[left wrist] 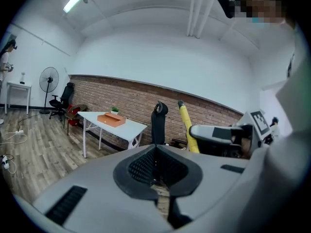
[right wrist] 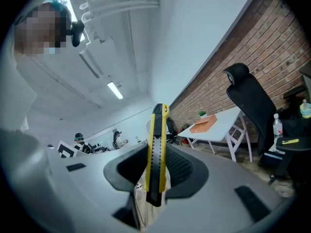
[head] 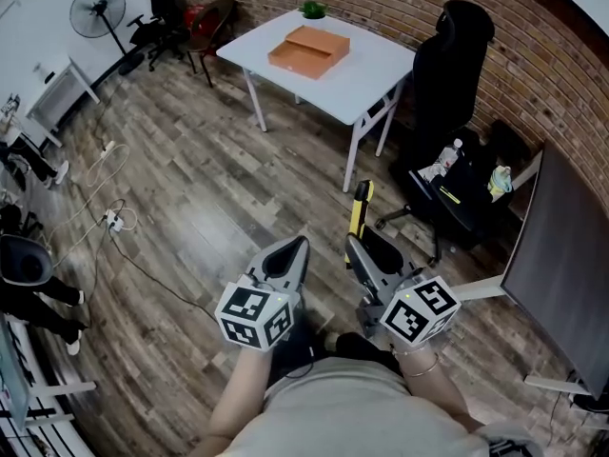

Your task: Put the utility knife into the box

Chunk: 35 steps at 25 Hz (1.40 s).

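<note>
The yellow and black utility knife (head: 359, 209) (right wrist: 157, 152) stands upright between the jaws of my right gripper (head: 356, 248) (right wrist: 158, 154), which is shut on it. The left gripper (head: 297, 248) (left wrist: 155, 152) is beside it, jaws shut with nothing between them. From the left gripper view the knife (left wrist: 187, 127) sticks up at the right. Both grippers are held over the wooden floor, well short of the white table (head: 371, 74). The flat orange box (head: 309, 49) (left wrist: 112, 120) (right wrist: 204, 125) lies open on that table.
A tall black office chair (head: 455, 55) stands right of the table, and a second chair loaded with bottles (head: 457, 190) is nearer. A grey board (head: 557, 255) leans at the right. Cables and a power strip (head: 114, 219) lie on the floor at the left. A fan (head: 98, 8) stands far left.
</note>
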Available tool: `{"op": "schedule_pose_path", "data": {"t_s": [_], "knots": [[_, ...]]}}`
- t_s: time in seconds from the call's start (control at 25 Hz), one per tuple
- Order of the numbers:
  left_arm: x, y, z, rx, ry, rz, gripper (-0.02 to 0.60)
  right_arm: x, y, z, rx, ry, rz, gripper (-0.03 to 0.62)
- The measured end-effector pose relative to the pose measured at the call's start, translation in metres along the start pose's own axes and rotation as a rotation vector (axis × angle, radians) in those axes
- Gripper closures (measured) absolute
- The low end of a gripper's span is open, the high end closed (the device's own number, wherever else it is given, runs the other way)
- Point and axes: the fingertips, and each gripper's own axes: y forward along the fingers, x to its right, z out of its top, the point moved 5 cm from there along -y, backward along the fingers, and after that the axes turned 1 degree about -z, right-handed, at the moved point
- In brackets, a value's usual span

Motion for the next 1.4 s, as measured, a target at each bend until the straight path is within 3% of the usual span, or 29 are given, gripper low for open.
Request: {"op": "schedule_pose_path", "data": {"t_s": [0.68, 1.04, 1.4], "knots": [[-0.218, 0.104, 0.121, 0.038, 0.036, -0.119, 0.575, 0.03, 0.246, 0.049, 0.078, -0.009, -0.073, 0.482], [-0.285, 0.13, 0.136, 0.032, 0.005, -0.129, 0.575, 0.042, 0.318, 0.048, 0.015, -0.023, -0.082, 0.482], [-0.337, 0.171, 0.149, 0.017, -0.024, -0.069, 0.575, 0.079, 0.381, 0.059, -0.018, -0.004, -0.045, 0.48]]}}
